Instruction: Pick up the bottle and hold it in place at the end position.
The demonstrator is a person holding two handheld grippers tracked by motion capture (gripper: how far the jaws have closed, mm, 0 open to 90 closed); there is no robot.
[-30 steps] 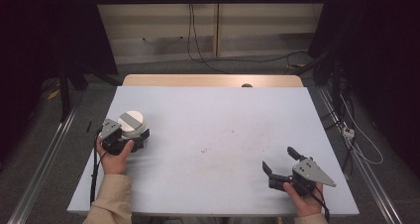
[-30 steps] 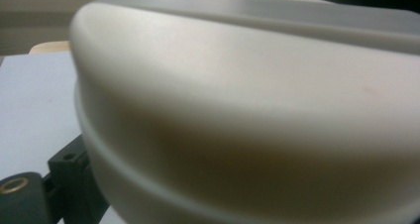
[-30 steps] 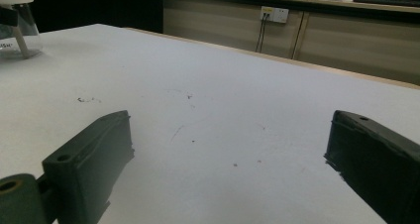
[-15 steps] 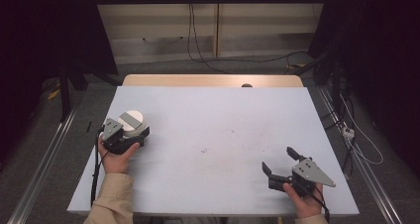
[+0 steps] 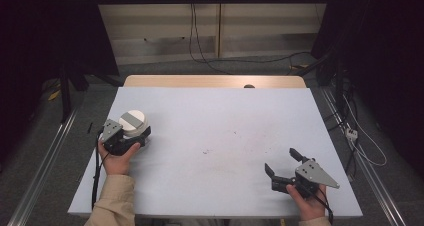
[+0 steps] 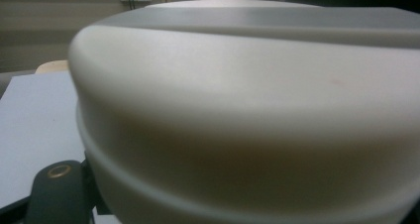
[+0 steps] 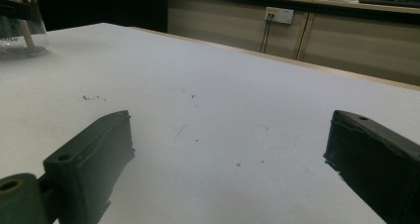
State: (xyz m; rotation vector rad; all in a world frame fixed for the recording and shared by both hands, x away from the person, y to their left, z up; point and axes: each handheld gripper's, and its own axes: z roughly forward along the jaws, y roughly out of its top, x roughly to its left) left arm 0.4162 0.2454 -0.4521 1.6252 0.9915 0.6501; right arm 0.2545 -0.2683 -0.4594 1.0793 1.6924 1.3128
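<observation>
Our left tool (image 5: 131,142) has just closed its jaws on the white lidded container (image 5: 133,123) at the table's (image 5: 215,116) left side; our right tool (image 5: 282,167) rests spread, empty.

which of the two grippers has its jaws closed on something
The left gripper, at the table's left: its jaws have just closed onto the round white container. The right gripper sits apart, jaws wide open over bare table.

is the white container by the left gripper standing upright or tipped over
Upright. In the high view the white container stands on the table with its round lid and grey band facing up; the left gripper has just closed on its lower part.
</observation>
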